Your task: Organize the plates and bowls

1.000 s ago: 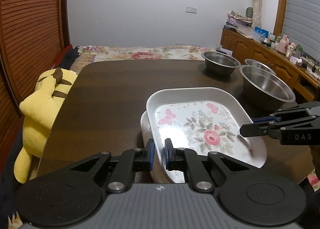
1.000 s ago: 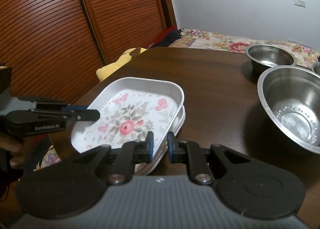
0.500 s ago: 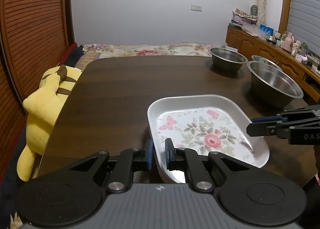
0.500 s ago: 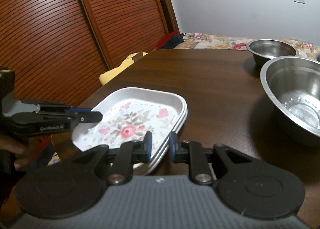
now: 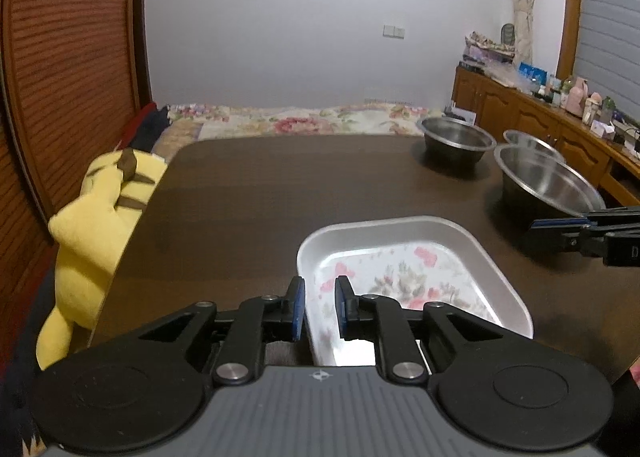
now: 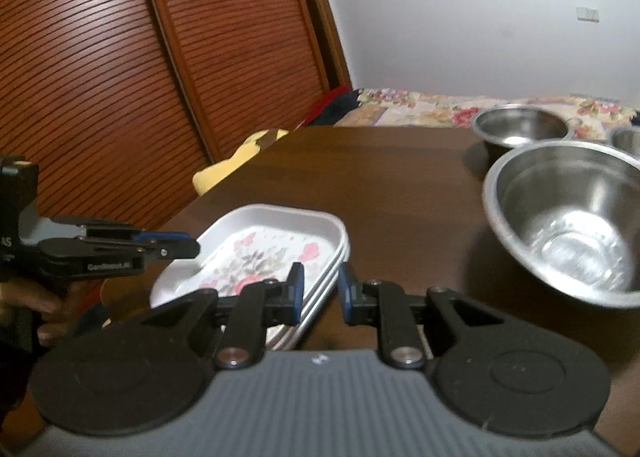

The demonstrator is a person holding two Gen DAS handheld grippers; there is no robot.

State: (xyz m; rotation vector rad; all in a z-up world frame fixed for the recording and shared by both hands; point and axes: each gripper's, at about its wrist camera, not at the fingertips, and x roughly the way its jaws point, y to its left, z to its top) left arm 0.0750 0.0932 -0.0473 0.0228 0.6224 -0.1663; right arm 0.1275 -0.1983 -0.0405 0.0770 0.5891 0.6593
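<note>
A stack of white plates with a flower and butterfly print (image 5: pixel 408 257) (image 6: pixel 264 253) lies on the dark wooden table (image 5: pixel 280 197) near its front edge. My left gripper (image 5: pixel 319 307) (image 6: pixel 188 247) straddles the stack's left rim. Its jaws are opening and the pads stand just off the rim. My right gripper (image 6: pixel 321 293) (image 5: pixel 536 225) hovers off the stack's right corner with a narrow gap and nothing held. Three steel bowls stand at the right: a large one (image 5: pixel 548 185) (image 6: pixel 568 217), a smaller one (image 5: pixel 456 141) (image 6: pixel 520 129) and a third (image 5: pixel 532 141) behind.
A yellow plush toy (image 5: pixel 92 225) (image 6: pixel 240 157) leans at the table's left edge. Behind the table is a bed with a floral cover (image 5: pixel 300 123). A wooden sideboard (image 5: pixel 540 125) with small items runs along the right wall. A hand (image 6: pixel 48 297) holds the left gripper.
The top plate has sunk level onto the stack. The left jaws have spread a little around its rim. The right gripper has come off the plate's right rim and moved right.
</note>
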